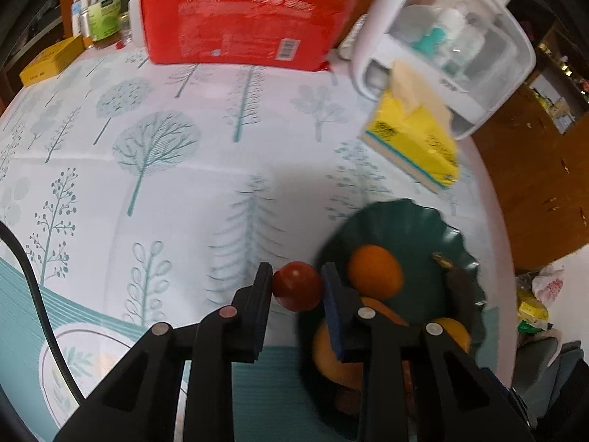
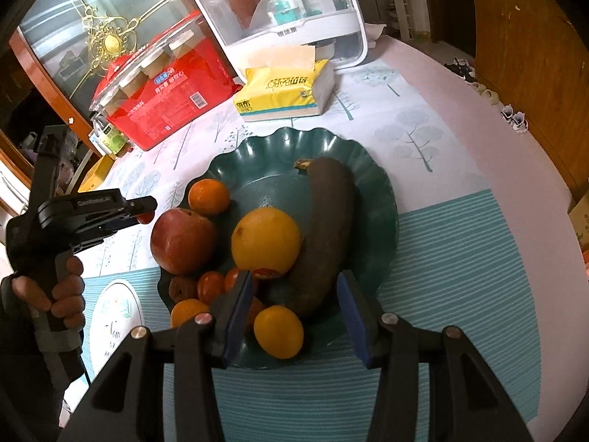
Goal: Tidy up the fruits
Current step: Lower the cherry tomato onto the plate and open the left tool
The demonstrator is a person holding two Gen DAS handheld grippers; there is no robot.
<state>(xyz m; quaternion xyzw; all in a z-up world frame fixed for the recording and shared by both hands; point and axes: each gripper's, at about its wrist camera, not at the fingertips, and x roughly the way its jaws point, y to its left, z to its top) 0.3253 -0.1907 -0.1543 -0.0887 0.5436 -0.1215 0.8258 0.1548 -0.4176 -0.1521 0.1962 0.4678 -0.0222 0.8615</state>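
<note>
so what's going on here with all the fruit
A person holds a gripper in each hand and is gathering fruit onto a dark green scalloped plate. The left gripper is shut on a small red tomato, carried beside the plate's rim. The right gripper hangs open over the near edge of the plate, holding nothing. The plate already holds a red apple, a large orange, a darkened banana, tangerines and a few small tomatoes.

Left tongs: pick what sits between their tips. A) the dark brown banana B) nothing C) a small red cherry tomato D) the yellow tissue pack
C: the left tongs are shut on a small red cherry tomato, held beside the dark green scalloped plate, not in it.
</note>
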